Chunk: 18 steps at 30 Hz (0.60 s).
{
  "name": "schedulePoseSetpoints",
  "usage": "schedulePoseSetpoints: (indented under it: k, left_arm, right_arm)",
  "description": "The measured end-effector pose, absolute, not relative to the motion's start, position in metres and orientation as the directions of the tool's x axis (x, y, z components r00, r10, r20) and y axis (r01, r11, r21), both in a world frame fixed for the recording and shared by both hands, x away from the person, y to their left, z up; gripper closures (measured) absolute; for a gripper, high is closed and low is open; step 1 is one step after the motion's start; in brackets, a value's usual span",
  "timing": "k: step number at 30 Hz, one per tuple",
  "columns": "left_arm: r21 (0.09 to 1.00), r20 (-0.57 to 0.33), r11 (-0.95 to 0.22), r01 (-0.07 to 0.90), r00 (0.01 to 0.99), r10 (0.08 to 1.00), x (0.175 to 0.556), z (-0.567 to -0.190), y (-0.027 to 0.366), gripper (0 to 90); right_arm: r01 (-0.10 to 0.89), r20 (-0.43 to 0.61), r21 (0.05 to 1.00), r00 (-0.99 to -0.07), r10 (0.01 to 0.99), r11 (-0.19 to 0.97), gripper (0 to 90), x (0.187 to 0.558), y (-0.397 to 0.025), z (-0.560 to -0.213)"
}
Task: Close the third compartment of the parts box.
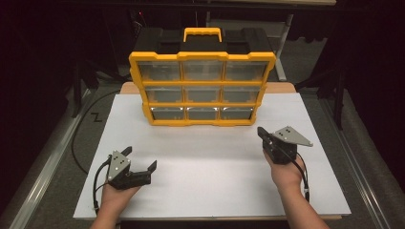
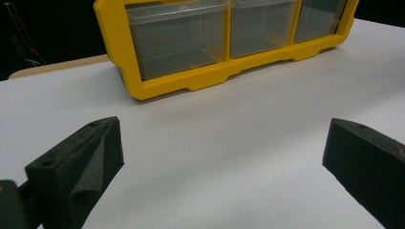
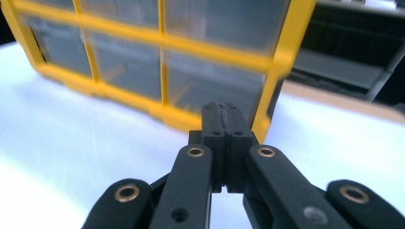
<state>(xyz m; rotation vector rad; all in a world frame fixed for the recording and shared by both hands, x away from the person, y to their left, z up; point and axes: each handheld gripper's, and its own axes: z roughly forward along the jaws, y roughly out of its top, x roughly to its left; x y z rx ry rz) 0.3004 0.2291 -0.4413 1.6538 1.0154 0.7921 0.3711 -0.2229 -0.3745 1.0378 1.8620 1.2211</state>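
A yellow-framed organiser case (image 1: 202, 88) with clear drawers and a yellow handle stands upright at the back of the white table top (image 1: 210, 162). My left gripper (image 1: 141, 158) rests near the front left, held by a hand, jaws wide open with nothing between them. In the left gripper view its two black fingertips (image 2: 90, 157) spread far apart, facing the organiser's bottom row of drawers (image 2: 176, 38). My right gripper (image 1: 262, 132) hovers at the front right of the organiser, jaws pressed together and empty. In the right gripper view the right gripper (image 3: 224, 110) points at the organiser's lower right corner (image 3: 274, 95).
A black case (image 1: 210, 40) stands behind the organiser. Cables (image 1: 83, 138) trail off the table's left side. A wooden table edge (image 1: 282, 88) shows behind the white sheet. Metal rails (image 1: 43, 171) run along both sides, with dark surroundings beyond.
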Motion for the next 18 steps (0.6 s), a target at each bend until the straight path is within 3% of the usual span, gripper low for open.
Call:
schedulePoseSetpoints:
  k: [10,18]
  left_arm:
    - [0.960,0.017,-0.135,0.245,0.431,0.902,0.299,-0.440,0.230,0.9]
    - [0.960,0.011,-0.131,0.247,0.434,0.901,0.298,-0.440,0.229,0.9]
  right_arm:
    - [0.334,-0.048,0.916,-0.461,0.886,0.223,90.0,0.342,-0.254,-0.415]
    - [0.330,-0.026,0.925,-0.438,0.899,0.188,90.0,0.323,-0.274,-0.416]
